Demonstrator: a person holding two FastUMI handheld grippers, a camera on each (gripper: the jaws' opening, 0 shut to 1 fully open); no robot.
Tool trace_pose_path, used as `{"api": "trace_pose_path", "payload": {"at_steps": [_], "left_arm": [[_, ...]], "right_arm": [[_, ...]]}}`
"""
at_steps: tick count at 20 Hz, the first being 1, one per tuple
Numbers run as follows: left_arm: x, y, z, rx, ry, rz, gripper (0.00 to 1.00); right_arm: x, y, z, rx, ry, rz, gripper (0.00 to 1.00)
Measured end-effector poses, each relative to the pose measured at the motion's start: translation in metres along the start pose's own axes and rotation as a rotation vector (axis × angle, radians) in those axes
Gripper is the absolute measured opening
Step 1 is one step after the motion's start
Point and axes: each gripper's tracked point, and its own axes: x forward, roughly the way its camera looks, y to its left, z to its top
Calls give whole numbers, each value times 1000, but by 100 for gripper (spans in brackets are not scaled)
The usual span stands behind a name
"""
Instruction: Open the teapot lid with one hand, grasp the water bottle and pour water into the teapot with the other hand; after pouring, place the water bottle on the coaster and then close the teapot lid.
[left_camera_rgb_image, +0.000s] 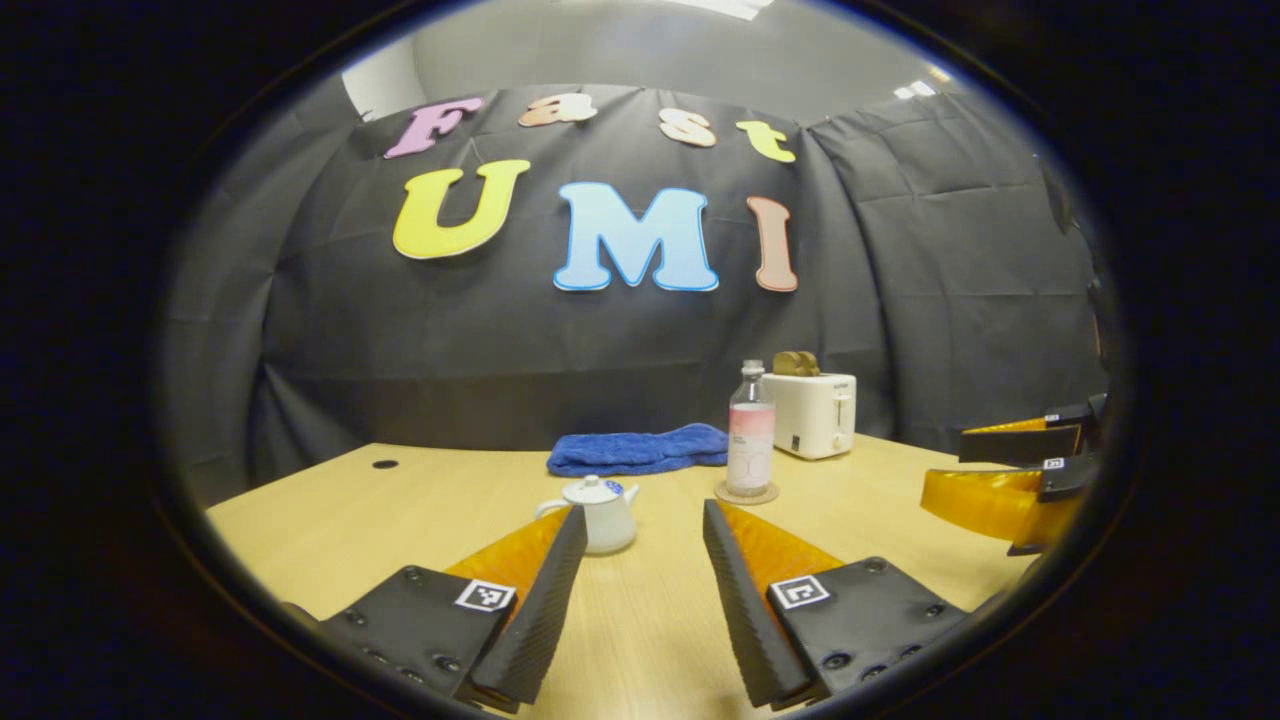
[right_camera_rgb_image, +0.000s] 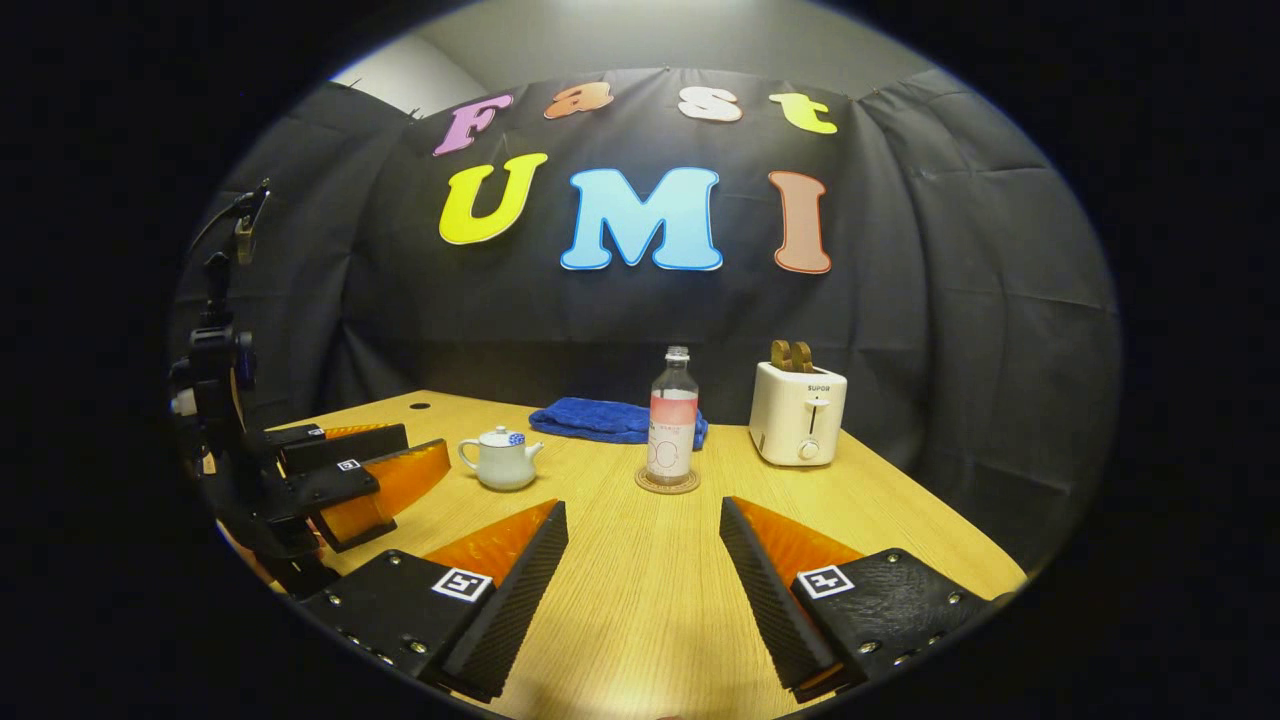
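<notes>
The left gripper view had the left gripper low in the frame, jaws spread wide over bare table and holding nothing. Just beyond its left finger, a little below centre, sat the teapot, lid on, handle toward the left of the frame and spout toward the right. Right of centre the water bottle stood upright, its long axis vertical, cap up, on the coaster.

In the right gripper view the right gripper also stood wide and empty at the bottom. Past it, the bottle was at mid-frame and the teapot to its left.

By my reckoning nothing was done: lid to lift, bottle to take and pour, bottle back on the coaster, lid shut.
</notes>
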Motion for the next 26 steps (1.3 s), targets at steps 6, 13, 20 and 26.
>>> {"api": "trace_pose_path", "payload": {"at_steps": [6, 13, 20, 26], "left_arm": [[-29, -3, -2, -16, -10, 4, 89], [-57, -4, -3, -23, -13, 22, 98], [-76, -2, 5, 6, -34, 40, 98], [-69, -1, -11, -8, 2, 34, 98]], "right_arm": [[-12, 6, -5, -20, -20, -17, 95], [-21, 23, -14, -32, -21, 11, 95], [-22, 35, -15, -50, -27, 37, 95], [-14, 38, -22, -53, -6, 42, 95]]}}
